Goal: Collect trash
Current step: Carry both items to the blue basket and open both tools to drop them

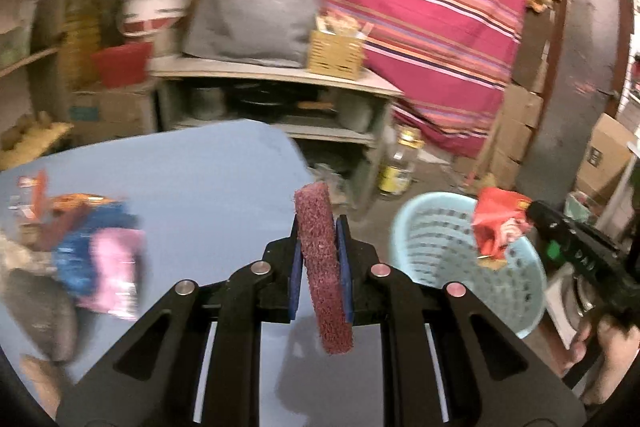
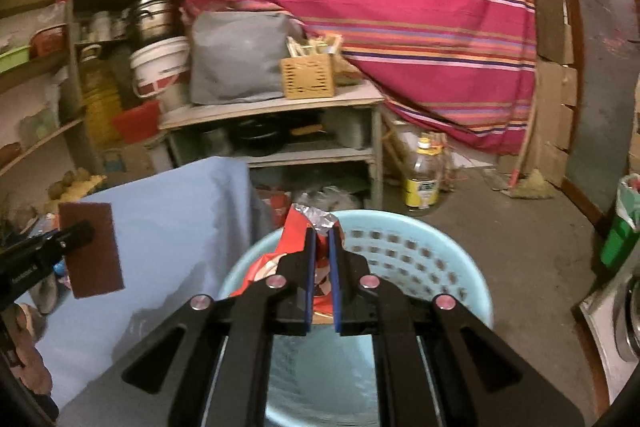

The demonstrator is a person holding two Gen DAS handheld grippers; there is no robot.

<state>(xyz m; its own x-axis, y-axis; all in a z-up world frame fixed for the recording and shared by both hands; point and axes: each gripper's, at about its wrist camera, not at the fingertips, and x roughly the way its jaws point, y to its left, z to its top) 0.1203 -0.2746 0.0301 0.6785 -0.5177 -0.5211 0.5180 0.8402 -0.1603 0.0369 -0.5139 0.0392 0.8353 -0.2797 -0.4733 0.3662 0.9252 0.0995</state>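
The right gripper (image 2: pixel 322 239) is holding a crumpled red foil wrapper (image 2: pixel 298 227) over the pale blue perforated plastic basket (image 2: pixel 420 251), jaws clamped on it. The left gripper (image 1: pixel 318 247) is gripping a maroon scouring pad (image 1: pixel 322 267), jaws closed on it. More wrappers (image 1: pixel 96 247) are awaiting collection on the blue counter (image 1: pixel 192 179).

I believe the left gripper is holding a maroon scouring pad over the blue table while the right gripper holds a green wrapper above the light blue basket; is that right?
Not quite: the wrapper in the right gripper is red with a silver inside, not green, as the right wrist view shows. The rest stands: the left gripper holds the maroon scouring pad over the blue table, and the wrapper is above the light blue basket.
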